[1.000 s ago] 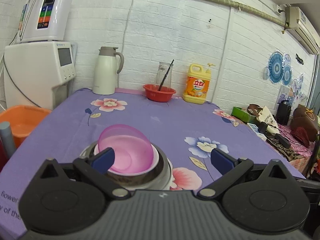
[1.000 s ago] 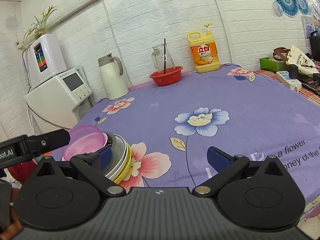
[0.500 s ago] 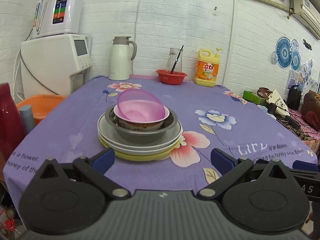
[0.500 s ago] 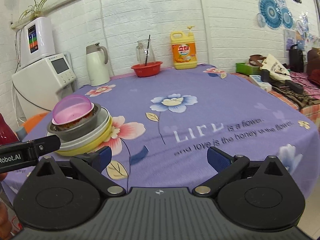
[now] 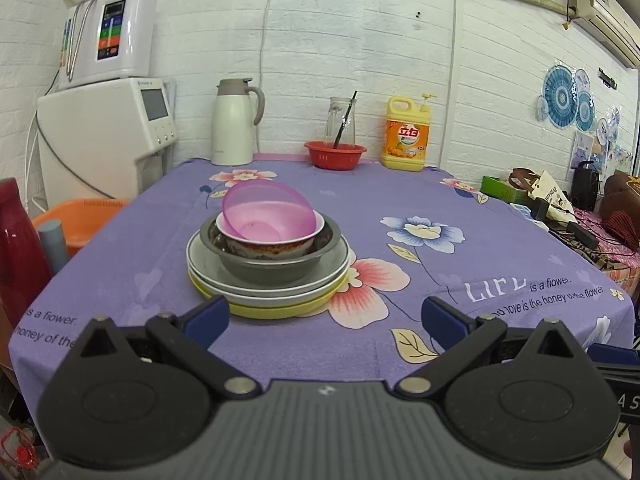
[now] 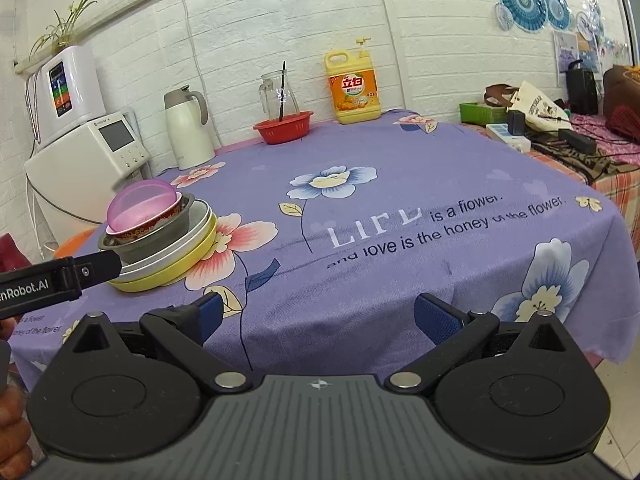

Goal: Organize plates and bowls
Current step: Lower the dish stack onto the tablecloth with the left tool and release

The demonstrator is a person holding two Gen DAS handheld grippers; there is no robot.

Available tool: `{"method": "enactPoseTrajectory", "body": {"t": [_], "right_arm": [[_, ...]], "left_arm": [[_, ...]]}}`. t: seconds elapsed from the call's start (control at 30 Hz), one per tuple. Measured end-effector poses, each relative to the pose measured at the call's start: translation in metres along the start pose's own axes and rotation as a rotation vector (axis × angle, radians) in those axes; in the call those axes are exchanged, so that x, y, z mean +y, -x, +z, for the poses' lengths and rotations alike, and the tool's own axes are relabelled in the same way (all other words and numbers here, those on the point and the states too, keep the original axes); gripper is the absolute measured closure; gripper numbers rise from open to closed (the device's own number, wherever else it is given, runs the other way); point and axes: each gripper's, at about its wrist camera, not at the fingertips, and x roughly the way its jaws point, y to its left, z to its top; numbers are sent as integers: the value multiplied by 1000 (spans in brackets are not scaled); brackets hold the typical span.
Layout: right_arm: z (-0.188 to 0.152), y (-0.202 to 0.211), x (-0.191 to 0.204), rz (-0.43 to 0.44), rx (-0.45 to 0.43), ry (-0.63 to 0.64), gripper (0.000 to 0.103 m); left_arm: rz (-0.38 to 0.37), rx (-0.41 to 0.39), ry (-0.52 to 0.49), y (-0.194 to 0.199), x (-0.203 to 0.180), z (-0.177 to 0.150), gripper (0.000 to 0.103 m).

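A stack stands on the purple flowered tablecloth (image 5: 460, 208): a yellow plate (image 5: 272, 309) at the bottom, a white plate (image 5: 208, 276) on it, a grey metal bowl (image 5: 272, 266), a white patterned bowl (image 5: 276, 245), and a pink plastic bowl (image 5: 264, 210) lying tilted on top. The stack also shows at the left in the right wrist view (image 6: 160, 236). My left gripper (image 5: 326, 318) is open and empty, just in front of the stack. My right gripper (image 6: 318, 314) is open and empty, over the table's near edge, right of the stack.
At the table's back stand a white thermos jug (image 5: 234, 122), a red basket (image 5: 335, 154) with a glass jar, and a yellow detergent bottle (image 5: 406, 136). A water dispenser (image 5: 104, 136) and orange tub (image 5: 80, 220) stand left. A cluttered side table (image 6: 560, 136) is right.
Both grippers have drawn back from the stack toward the table's near edge. The pink bowl stays tilted on top of the stack, with nothing holding it.
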Motion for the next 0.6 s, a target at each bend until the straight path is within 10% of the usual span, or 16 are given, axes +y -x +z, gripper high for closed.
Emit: {"method": "enactPoseTrajectory", "body": {"t": [0.6], "right_arm": [[-2,-1,3,21,33,26,0]], "left_arm": [[-21,-14,-25,3,-6,-3,2]]}}
